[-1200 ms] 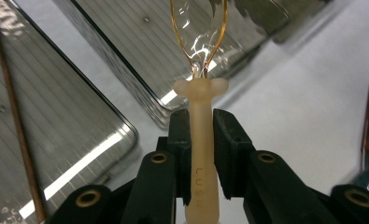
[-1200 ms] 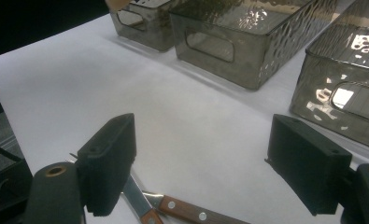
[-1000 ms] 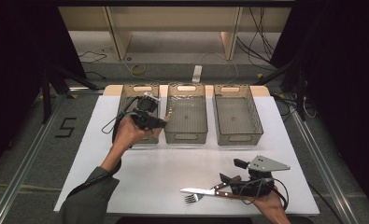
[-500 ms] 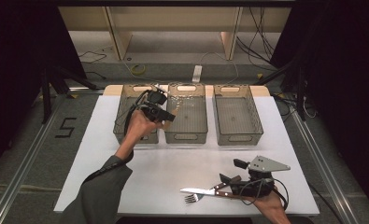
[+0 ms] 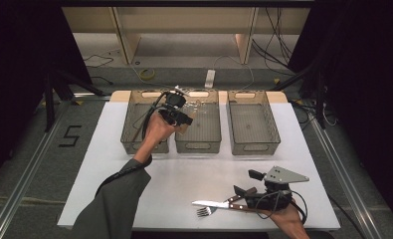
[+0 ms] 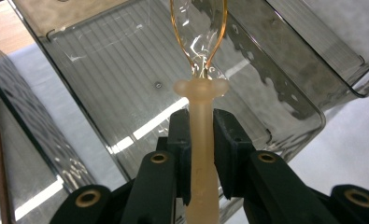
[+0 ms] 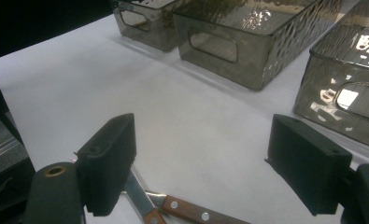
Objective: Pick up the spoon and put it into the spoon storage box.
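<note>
We have swung our left gripper (image 5: 183,115) from the left bin over the middle bin (image 5: 198,124), jaws clamped on a clear plastic spoon (image 6: 200,88) hanging above its floor; a drop looks close. Well nearer us than that bin, our right gripper (image 5: 244,191) rests wide open over a knife (image 5: 219,204) and fork (image 5: 205,211).

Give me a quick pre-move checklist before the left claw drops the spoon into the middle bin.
1. Left claw shut on the spoon handle: ok.
2. Spoon bowl over the middle bin, not the left one: ok.
3. Middle bin floor free where the spoon would land: ok, as far as visible.
4. Right claw open and away from the bins: ok.
5. Knife and fork lying on the table by the right claw: ok.
6. Spoon height above bin floor: cannot tell.
</note>
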{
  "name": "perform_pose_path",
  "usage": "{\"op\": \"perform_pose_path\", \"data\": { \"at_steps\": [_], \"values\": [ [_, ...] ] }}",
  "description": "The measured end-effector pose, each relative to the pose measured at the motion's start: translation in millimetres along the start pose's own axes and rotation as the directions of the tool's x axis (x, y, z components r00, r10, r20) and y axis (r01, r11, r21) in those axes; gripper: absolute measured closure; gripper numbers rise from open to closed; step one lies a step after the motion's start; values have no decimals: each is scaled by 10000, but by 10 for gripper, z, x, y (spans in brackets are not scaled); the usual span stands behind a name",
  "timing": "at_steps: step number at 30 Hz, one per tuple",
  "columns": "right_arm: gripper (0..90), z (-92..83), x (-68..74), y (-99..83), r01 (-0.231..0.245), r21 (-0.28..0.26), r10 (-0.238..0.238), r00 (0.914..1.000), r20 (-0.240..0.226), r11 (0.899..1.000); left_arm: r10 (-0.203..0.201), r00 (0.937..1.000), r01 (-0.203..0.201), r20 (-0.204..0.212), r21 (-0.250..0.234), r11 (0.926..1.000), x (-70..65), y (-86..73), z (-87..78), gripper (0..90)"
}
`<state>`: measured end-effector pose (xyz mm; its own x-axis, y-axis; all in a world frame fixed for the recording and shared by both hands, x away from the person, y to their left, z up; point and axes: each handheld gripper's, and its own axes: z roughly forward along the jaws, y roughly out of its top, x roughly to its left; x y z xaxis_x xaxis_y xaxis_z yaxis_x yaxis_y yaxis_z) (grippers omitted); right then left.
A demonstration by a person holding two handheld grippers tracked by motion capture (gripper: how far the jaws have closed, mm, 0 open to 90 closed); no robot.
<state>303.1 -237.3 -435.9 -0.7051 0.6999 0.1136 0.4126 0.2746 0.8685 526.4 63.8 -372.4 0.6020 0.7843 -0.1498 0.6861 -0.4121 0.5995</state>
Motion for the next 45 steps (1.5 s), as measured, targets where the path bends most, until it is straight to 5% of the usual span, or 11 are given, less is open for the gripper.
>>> {"op": "perform_pose_path", "data": {
  "at_steps": [23, 26, 37, 45],
  "values": [
    [243, 0, 10, 1, 13, 42, -13, 10000, -54, 10000, -87, 9997, 88, -235, 40, 10000, -25, 27, 227, 757],
    [243, -1, 8, 0, 5, 39, -4, 10000, -57, 10000, -446, 9987, 443, -257, -144, 9989, 0, 23, 224, 628],
    [243, 0, 11, 0, -1, 54, 1, 10000, -25, 10000, -778, 9942, 841, 743, -852, 9928, 3, -127, -25, 344],
    [243, 9, 7, -2, 9, 102, -9, 10000, -6, 9999, -716, 9885, 937, 1335, -1672, 9815, -54, -454, -451, 264]
  ]
}}
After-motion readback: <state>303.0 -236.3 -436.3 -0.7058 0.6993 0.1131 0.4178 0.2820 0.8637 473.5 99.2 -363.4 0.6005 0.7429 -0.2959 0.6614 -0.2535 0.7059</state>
